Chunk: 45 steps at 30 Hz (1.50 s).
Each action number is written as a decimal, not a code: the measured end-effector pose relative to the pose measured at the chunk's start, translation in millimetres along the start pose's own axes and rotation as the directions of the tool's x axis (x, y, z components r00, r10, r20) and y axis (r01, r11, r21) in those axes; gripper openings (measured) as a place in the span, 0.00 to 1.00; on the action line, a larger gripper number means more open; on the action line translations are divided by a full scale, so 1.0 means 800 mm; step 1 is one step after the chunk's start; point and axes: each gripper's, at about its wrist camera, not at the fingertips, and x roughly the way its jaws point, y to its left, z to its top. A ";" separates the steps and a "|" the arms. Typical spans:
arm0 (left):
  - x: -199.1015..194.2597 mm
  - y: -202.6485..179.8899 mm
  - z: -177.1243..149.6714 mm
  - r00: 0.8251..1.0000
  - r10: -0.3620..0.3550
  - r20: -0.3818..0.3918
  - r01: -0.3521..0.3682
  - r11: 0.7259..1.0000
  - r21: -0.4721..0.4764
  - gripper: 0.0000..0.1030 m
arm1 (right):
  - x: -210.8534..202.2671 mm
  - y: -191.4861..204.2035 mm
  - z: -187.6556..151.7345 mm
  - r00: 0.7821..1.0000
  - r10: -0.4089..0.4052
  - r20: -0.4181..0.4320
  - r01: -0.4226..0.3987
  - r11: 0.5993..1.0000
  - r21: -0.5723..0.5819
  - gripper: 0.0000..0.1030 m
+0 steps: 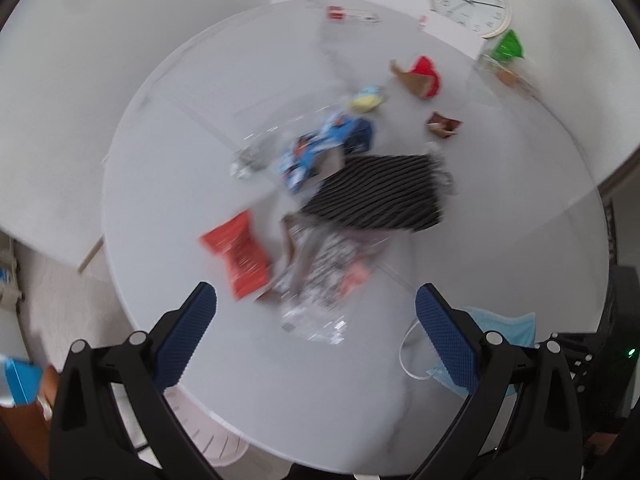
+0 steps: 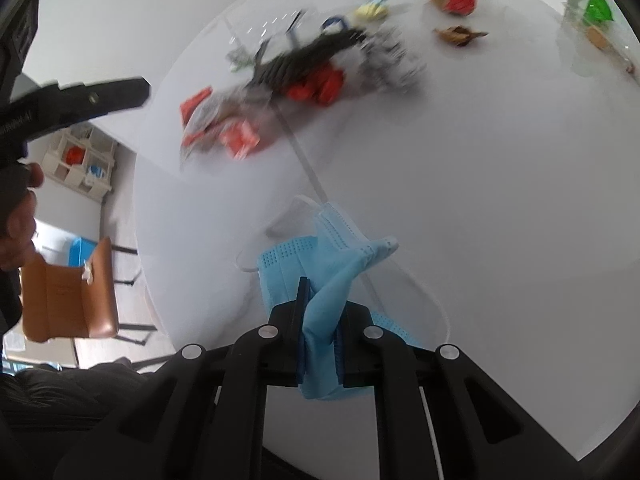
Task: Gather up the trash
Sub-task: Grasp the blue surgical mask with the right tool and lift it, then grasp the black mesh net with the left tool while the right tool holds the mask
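Note:
My right gripper (image 2: 322, 320) is shut on a crumpled blue face mask (image 2: 336, 268) at the near edge of the round white table (image 2: 500, 200). The mask's ear loops trail on the tabletop. My left gripper (image 1: 316, 296) stands open above a heap of trash, nothing between its blue pads (image 1: 188, 332). Just ahead of it lie a red wrapper (image 1: 238, 256) and a clear printed wrapper (image 1: 320, 280). Farther on are a black striped bag (image 1: 380, 192) and a blue wrapper (image 1: 320, 148). The mask (image 1: 514, 328) also peeks out behind the left gripper's right finger.
At the table's far side lie a yellow wrapper (image 1: 366, 100), a torn red and brown cup (image 1: 420, 76), a brown wrapper (image 1: 442, 124), a green packet (image 1: 508, 46) and a wall clock (image 1: 470, 0). A brown chair (image 2: 68, 292) stands left of the table, and a pale ribbed container (image 1: 208, 436) sits below its edge.

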 end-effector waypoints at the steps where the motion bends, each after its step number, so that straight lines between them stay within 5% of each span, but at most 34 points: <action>1: 0.002 -0.007 0.004 1.000 0.001 0.006 -0.001 1.000 0.014 0.93 | -0.003 -0.003 0.003 1.000 -0.005 0.009 0.005 1.000 0.007 0.11; 13: 0.071 -0.087 0.051 1.000 0.013 -0.017 -0.010 0.983 0.181 0.91 | -0.041 -0.081 0.049 0.996 -0.029 0.090 0.022 0.997 0.075 0.11; 21: 0.125 -0.097 0.065 0.991 0.079 -0.112 -0.050 0.970 0.237 0.48 | -0.034 -0.108 0.061 0.994 0.011 0.110 -0.024 0.993 0.113 0.13; 30: 0.105 -0.066 0.095 0.995 -0.008 -0.103 0.021 0.991 0.133 0.14 | -0.038 -0.116 0.069 0.992 0.035 0.124 -0.050 0.991 0.122 0.13; 36: 0.082 -0.056 0.104 0.996 -0.051 -0.076 0.057 0.995 0.078 0.11 | -0.047 -0.113 0.073 0.989 0.034 0.141 -0.050 0.993 0.107 0.13; 45: -0.005 -0.032 0.103 0.988 -0.141 0.062 0.144 0.989 -0.041 0.11 | -0.084 -0.096 0.086 0.980 0.025 0.200 -0.041 0.996 0.079 0.13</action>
